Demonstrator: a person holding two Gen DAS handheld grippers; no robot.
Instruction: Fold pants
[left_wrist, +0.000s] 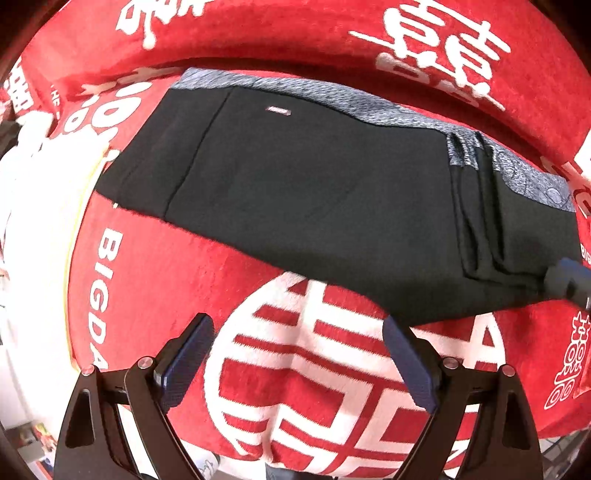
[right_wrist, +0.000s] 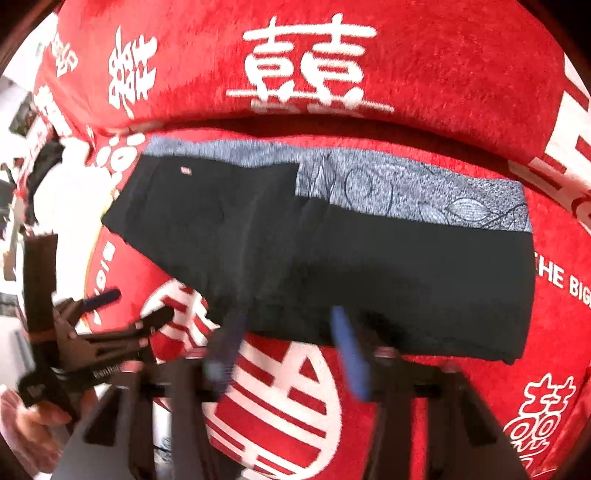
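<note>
The pants (left_wrist: 314, 192) lie folded flat on a red blanket (left_wrist: 166, 277), grey waistband (left_wrist: 388, 107) along the far edge. The left gripper (left_wrist: 297, 354) hangs above the blanket with jaws spread and empty. The right gripper (right_wrist: 288, 354) is at the pants' near edge, jaws blurred, parted, pinching nothing.

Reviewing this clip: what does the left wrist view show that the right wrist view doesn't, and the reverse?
Left wrist only: its own tool, the left tool, seen from behind, open over the red blanket, nothing between its blue pads; the pleats in the fabric show sharply.

Right wrist only: the right tool, blurred, at the pants' near edge; whether it grips cloth is unclear. The person's hand shows behind the left tool, and the leaf-print grey band runs full length.

Both: black pants folded on the blanket, with a small tag.
</note>
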